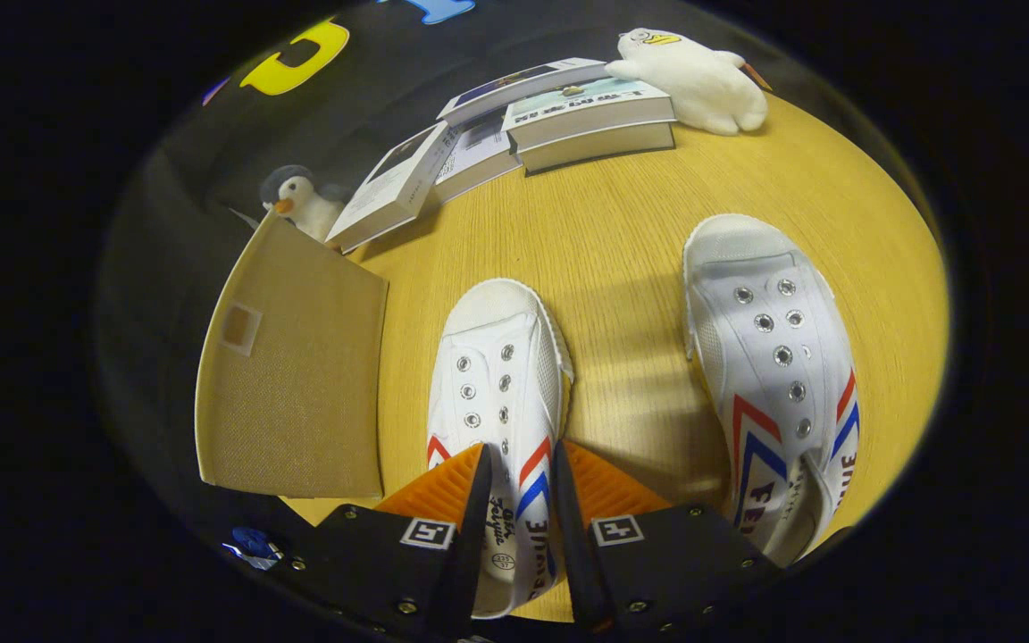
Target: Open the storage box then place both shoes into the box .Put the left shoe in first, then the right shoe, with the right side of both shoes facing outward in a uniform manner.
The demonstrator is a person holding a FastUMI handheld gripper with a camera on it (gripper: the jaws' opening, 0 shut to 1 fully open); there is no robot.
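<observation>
You have the left shoe [501,393] lying directly along the gripper's [520,482] line: its heel opening sits between the two fingers and its toe points straight away from you, so the shoe's long axis runs the same way the fingers point. The gripper is partly spread, one finger on each side of the shoe's rear part, close to the collar; whether both fingers actually press on it you cannot tell from here, so treat the hold as unconfirmed. The right shoe [769,375] lies well apart on the other side, roughly parallel, toe also pointing away, and farther from the fingers than the left one. By the task's order, the left shoe is the correct one to take first. The storage box [296,375] stands just beside the left shoe on its far side from the right shoe, a tan fabric face with a small tab toward you; whether it is open you cannot tell. Beyond the shoes on the wooden table [622,232] lie books [514,125], with a small penguin plush [300,204] behind the box and a white plush toy [698,80] past the books
</observation>
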